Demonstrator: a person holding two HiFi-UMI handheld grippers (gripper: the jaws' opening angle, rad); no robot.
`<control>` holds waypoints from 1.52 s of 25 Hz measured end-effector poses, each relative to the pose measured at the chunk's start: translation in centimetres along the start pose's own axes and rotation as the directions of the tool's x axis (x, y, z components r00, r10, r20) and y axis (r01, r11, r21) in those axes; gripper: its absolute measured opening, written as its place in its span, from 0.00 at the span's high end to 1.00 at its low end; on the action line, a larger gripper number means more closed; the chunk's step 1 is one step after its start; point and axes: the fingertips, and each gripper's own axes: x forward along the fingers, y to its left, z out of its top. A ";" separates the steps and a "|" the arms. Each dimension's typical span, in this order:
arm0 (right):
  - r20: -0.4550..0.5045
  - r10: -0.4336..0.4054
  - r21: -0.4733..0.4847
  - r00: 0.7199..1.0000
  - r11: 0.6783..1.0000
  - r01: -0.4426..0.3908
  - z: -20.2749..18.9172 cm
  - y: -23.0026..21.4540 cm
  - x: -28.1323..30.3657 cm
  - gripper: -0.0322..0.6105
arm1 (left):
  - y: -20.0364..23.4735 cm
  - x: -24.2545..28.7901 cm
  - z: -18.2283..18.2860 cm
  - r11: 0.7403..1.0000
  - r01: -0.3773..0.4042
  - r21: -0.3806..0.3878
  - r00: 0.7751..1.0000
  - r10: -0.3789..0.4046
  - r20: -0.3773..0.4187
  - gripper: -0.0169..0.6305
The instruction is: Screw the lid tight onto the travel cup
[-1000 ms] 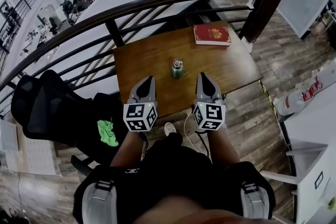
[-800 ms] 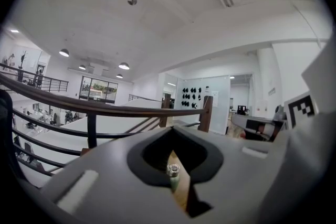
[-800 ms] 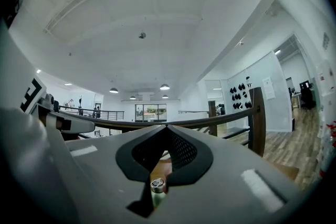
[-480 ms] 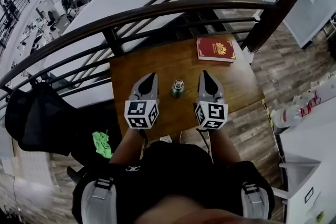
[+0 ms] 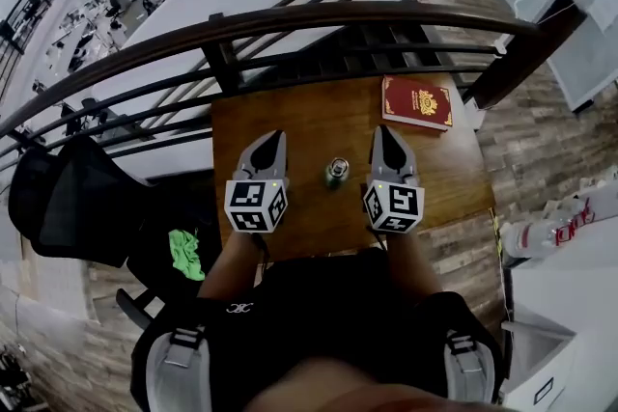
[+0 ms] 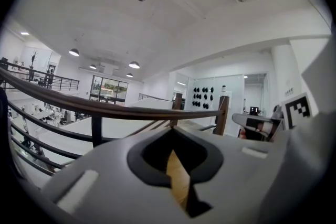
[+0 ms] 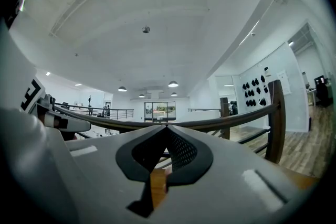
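A small green travel cup (image 5: 336, 173) with a silver lid stands upright near the middle of the brown wooden table (image 5: 299, 125) in the head view. My left gripper (image 5: 275, 139) hovers to its left, my right gripper (image 5: 384, 134) to its right, both apart from the cup. Each has its jaws shut with nothing between them. In the left gripper view the gripper (image 6: 173, 131) points over the railing, and the right gripper (image 7: 167, 128) does the same in its view; the cup shows in neither.
A red book (image 5: 417, 102) lies at the table's far right corner. A dark curved railing (image 5: 319, 17) runs just behind the table. A black chair (image 5: 68, 203) with a green cloth (image 5: 185, 253) stands to the left. White bottles (image 5: 555, 222) sit at the right.
The head view has shifted, so the table, cup and book sit lower and further right in the frame. Both grippers stay shut on either side of the cup.
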 end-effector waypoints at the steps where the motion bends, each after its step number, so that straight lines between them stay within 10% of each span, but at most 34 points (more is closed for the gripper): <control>1: -0.005 0.015 0.001 1.000 1.000 -0.015 -0.2 -0.2 0.7 0.95 | 0.3 0.2 0.1 1.000 -0.023 0.014 1.000 0.023 0.004 0.89; 9: -0.033 0.169 0.011 0.985 0.986 -0.168 -1.4 -2.2 4.3 0.95 | 0.6 0.8 -1.3 0.981 -0.190 -0.031 0.982 0.190 -0.004 0.89; 18: -0.025 0.421 0.007 0.907 0.907 -0.421 -2.0 -4.0 6.4 0.95 | -0.9 -1.0 -4.0 0.918 -0.388 -0.078 0.921 0.388 -0.015 0.89; 22: -0.013 0.575 0.011 0.818 0.818 -0.575 -2.8 -1.9 6.2 0.95 | -1.9 -2.4 -4.9 0.917 -0.388 -0.095 0.920 0.391 0.013 0.89; 33: -0.055 0.700 0.035 0.712 0.714 -0.699 -4.4 0.0 5.9 0.95 | -1.8 -4.1 -7.1 0.953 -0.297 -0.063 0.954 0.299 0.016 0.89; 38: -0.103 0.783 0.061 0.613 0.620 -0.782 -6.2 1.4 4.5 0.75 | -2.9 -3.2 -9.1 0.977 -0.210 -0.044 0.978 0.210 -0.002 0.71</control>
